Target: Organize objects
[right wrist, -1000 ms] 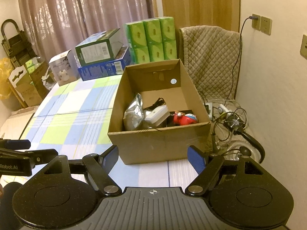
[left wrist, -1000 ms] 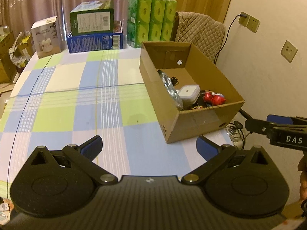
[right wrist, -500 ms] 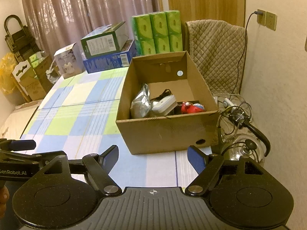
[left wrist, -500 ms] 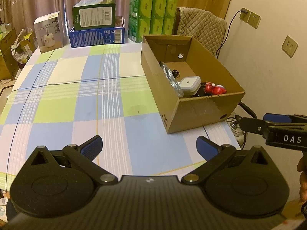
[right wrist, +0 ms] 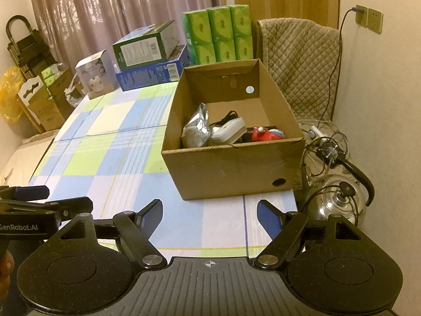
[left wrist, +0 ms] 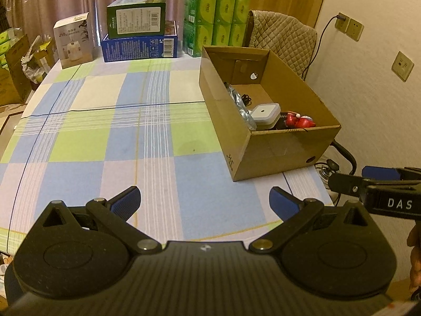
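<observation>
An open brown cardboard box (right wrist: 231, 163) sits right of centre, holding a crumpled silver pouch (right wrist: 196, 129), a white square device (right wrist: 228, 131) and a red toy (right wrist: 267, 134).

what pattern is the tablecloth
Blue, green and white checks on the tablecloth, clearest in the left wrist view.

My left-wrist camera sat above the near edge of the surface (left wrist: 105, 142), left of the cardboard box (left wrist: 276, 147), looking forward and down past its tool (left wrist: 204, 200). My right-wrist camera faced the cardboard box (right wrist: 231, 168) more squarely and nearer. Both views shared the box, the checked surface and the stacked cartons behind it.
</observation>
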`<act>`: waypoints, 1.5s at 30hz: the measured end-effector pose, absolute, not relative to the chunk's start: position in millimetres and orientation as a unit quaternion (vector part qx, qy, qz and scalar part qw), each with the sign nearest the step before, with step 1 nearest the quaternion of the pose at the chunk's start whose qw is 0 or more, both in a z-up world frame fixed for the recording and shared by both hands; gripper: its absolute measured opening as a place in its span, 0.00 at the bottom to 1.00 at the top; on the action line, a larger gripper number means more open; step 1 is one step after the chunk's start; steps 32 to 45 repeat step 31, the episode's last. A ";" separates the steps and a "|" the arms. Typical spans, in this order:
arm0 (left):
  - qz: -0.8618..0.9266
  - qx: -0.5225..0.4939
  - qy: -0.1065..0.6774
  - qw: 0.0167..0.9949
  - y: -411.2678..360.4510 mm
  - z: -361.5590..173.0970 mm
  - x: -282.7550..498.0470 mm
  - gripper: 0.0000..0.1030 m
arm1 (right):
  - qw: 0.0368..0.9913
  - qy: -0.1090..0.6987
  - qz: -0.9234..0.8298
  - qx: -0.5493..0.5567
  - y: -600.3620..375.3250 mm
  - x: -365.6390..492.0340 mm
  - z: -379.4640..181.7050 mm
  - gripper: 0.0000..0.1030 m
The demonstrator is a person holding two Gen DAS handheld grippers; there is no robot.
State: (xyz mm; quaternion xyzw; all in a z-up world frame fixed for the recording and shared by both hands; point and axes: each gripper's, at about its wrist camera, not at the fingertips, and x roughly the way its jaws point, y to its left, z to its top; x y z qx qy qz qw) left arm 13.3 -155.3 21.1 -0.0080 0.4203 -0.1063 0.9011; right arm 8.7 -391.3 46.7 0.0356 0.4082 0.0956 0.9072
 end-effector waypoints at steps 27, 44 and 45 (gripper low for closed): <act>-0.110 -0.012 0.421 0.901 -155.7 17.6 15.2 0.99 | 0.906 0.409 0.098 0.036 -387.4 8.8 45.2 0.74; -0.107 -0.015 0.413 0.904 -154.3 18.1 12.7 0.99 | 0.906 0.409 0.100 0.041 -387.5 8.2 46.2 0.74; -0.107 -0.015 0.413 0.904 -154.3 18.1 12.7 0.99 | 0.906 0.409 0.100 0.041 -387.5 8.2 46.2 0.74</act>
